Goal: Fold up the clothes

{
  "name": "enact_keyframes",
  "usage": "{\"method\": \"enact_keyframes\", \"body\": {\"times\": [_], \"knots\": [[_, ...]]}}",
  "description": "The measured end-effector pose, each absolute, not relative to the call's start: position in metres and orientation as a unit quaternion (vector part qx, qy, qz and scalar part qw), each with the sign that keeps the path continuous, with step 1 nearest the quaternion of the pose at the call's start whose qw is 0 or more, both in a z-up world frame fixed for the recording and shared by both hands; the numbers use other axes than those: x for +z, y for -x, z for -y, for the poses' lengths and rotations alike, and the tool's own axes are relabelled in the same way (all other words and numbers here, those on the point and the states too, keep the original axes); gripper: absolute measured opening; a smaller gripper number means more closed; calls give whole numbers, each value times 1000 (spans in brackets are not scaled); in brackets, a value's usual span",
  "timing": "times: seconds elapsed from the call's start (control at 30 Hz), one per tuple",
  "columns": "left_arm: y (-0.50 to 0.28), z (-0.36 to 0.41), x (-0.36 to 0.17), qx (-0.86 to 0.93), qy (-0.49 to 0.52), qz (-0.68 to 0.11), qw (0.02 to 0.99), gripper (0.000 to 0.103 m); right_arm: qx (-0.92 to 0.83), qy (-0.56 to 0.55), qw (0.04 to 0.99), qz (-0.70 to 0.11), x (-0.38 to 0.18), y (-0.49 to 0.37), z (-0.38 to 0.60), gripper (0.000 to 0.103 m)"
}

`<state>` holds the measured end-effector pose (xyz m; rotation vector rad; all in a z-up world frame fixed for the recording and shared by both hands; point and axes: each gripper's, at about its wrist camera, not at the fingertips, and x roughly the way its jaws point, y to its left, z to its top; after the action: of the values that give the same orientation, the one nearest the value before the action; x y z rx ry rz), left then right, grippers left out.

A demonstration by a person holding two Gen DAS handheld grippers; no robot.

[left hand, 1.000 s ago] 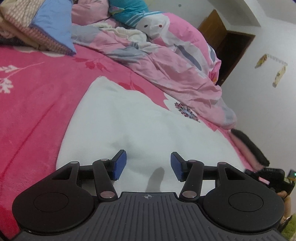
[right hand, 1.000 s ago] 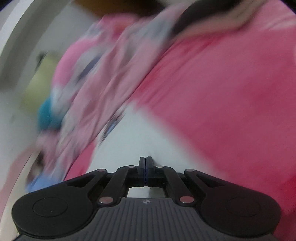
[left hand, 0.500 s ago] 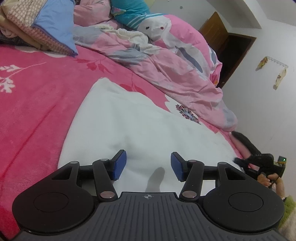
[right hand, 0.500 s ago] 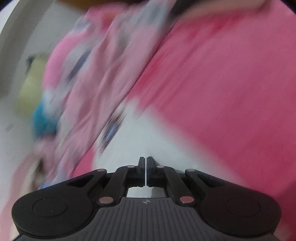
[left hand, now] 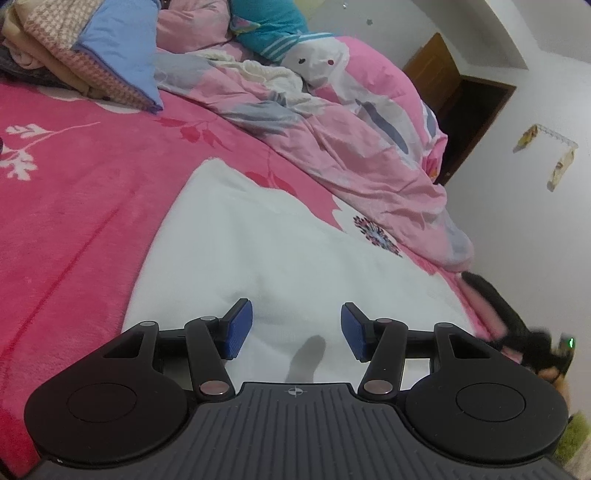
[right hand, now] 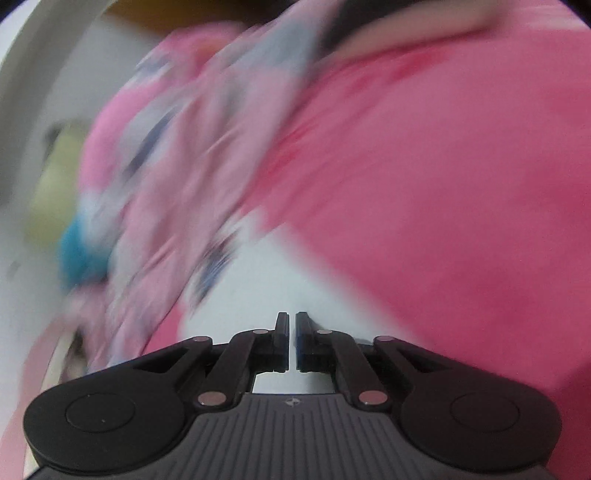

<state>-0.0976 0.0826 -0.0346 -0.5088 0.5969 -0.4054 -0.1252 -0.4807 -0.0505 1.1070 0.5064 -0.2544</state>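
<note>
A white garment (left hand: 266, 254) lies flat on the pink bed blanket (left hand: 74, 206). My left gripper (left hand: 296, 329) is open and empty, hovering over the garment's near edge. In the blurred right wrist view the white garment (right hand: 258, 280) lies just ahead of my right gripper (right hand: 291, 341), whose jaws stand a narrow gap apart with nothing clearly between them. The right gripper and its hand show blurred at the far right of the left wrist view (left hand: 532, 350).
A crumpled pink quilt (left hand: 351, 147) runs along the far side of the bed. Folded blankets (left hand: 85, 55) and a teal pillow (left hand: 266, 26) sit at the head. A dark wooden door (left hand: 465, 110) stands in the white wall beyond.
The right gripper's jaws have parted from fully shut to a narrow gap while it keeps moving fast. The left gripper has stayed open and almost still over the garment.
</note>
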Motion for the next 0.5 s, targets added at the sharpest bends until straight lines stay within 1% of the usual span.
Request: {"method": "enact_keyframes", "body": {"times": [0.03,0.1,0.2,0.3,0.37,0.4,0.47,0.5], "knots": [[98,-84,-35,-196,248,-289,904,53,-144,-544,798,-217,-54,142,493,3],[97,-85,-35,-197,250,-288,903,53,-173,-554,792,-192,-51,168,499,4],[98,-85,-35,-195,249,-287,904,53,-138,-557,802,-167,-39,192,484,4],[100,-85,-34,-190,248,-283,907,53,-58,-563,802,-190,-42,193,458,5],[102,-86,-33,-185,248,-278,909,53,-56,-580,783,-216,-55,195,453,4],[104,-87,-32,-182,246,-274,912,53,-73,-591,774,-215,-62,203,458,2],[108,-88,-28,-171,236,-264,919,54,-125,-617,755,-181,-69,231,471,2],[112,-88,-25,-164,228,-258,924,55,-150,-617,754,-168,-65,246,475,5]]}}
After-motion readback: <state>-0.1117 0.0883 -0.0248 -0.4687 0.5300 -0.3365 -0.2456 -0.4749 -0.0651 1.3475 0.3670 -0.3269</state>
